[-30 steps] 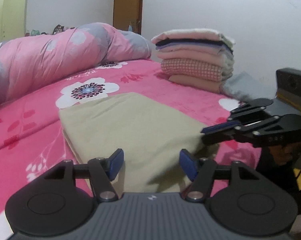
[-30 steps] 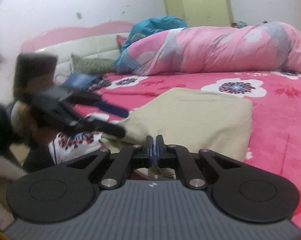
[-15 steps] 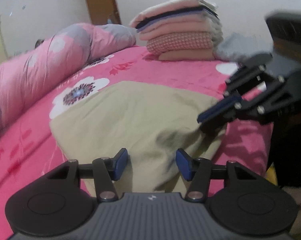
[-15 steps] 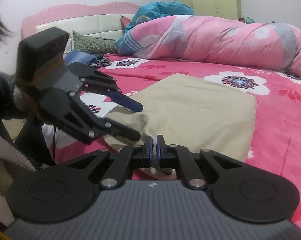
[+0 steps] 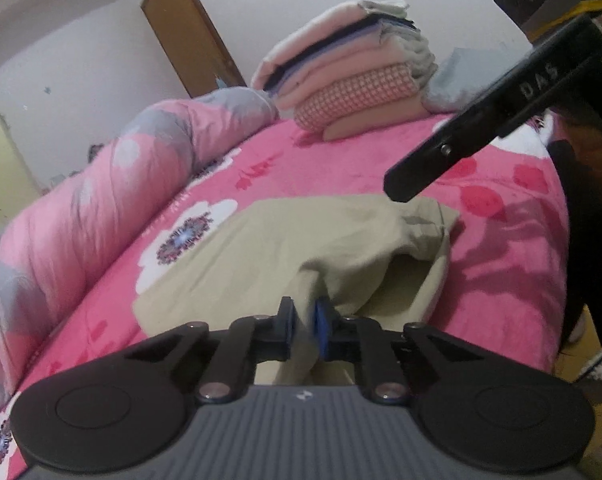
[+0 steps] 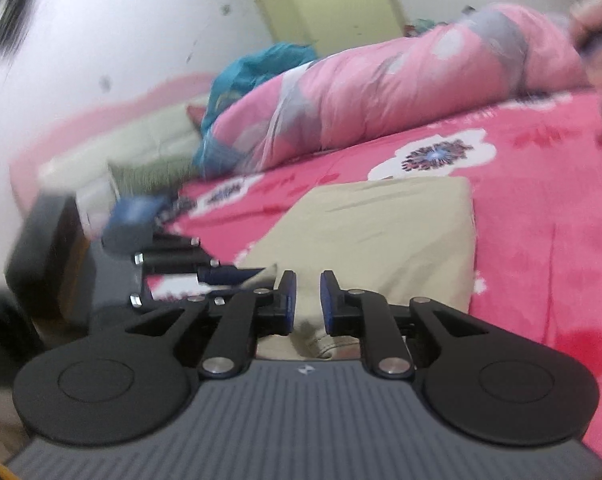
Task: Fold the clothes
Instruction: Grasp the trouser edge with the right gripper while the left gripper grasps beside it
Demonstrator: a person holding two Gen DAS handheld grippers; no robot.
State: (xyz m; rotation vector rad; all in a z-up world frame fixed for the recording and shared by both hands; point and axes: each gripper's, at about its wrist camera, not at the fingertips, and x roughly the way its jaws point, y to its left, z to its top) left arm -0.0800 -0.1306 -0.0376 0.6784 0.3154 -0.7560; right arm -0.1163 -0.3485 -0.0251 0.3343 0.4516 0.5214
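Left gripper point(image 5: 305, 322) just closed, pinching beige garment point(image 5: 285, 248) edge, right gripper point(image 6: 308, 300) just opening above it

The right wrist view is motion-blurred; the headboard point(image 6: 113, 140) smears.

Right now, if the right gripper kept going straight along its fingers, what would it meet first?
Most likely the beige garment. The right gripper, whose jaws have just been opening, has that cloth lying directly beneath and ahead of its tips, before the pink bedsheet and rolled quilt. Blur leaves depth uncertain.
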